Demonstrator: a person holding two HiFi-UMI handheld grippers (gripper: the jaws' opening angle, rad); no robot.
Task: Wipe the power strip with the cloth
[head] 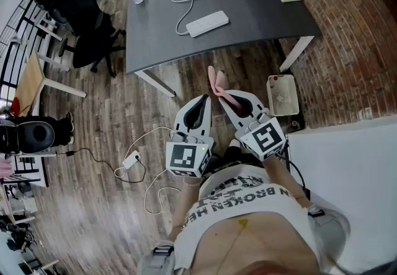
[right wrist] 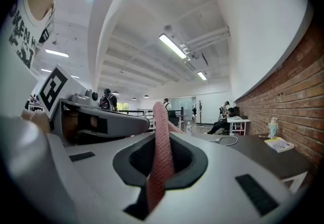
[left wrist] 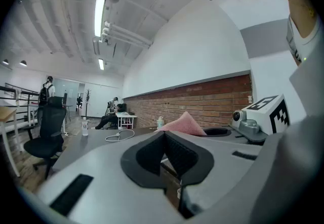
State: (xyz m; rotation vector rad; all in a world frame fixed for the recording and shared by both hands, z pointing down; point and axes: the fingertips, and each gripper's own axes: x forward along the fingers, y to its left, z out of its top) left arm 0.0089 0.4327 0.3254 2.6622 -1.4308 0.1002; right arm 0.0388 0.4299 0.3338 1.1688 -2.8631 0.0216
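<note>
Currently my right gripper (head: 224,95) clamps the pink textured cloth (head: 216,80), carried upright for wiping; left gripper (head: 201,106) closed, empty, spare to steady; white plastic power strip (head: 208,23) sits on dark grey table (head: 260,13), well ahead.

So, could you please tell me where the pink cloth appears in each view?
Head view: pink cloth, centre, below the dark table.
Left gripper view: cloth right of centre, past the jaws.
Right gripper view: cloth centre, clamped between the jaws.
Shared landmark: that dark table.
</note>
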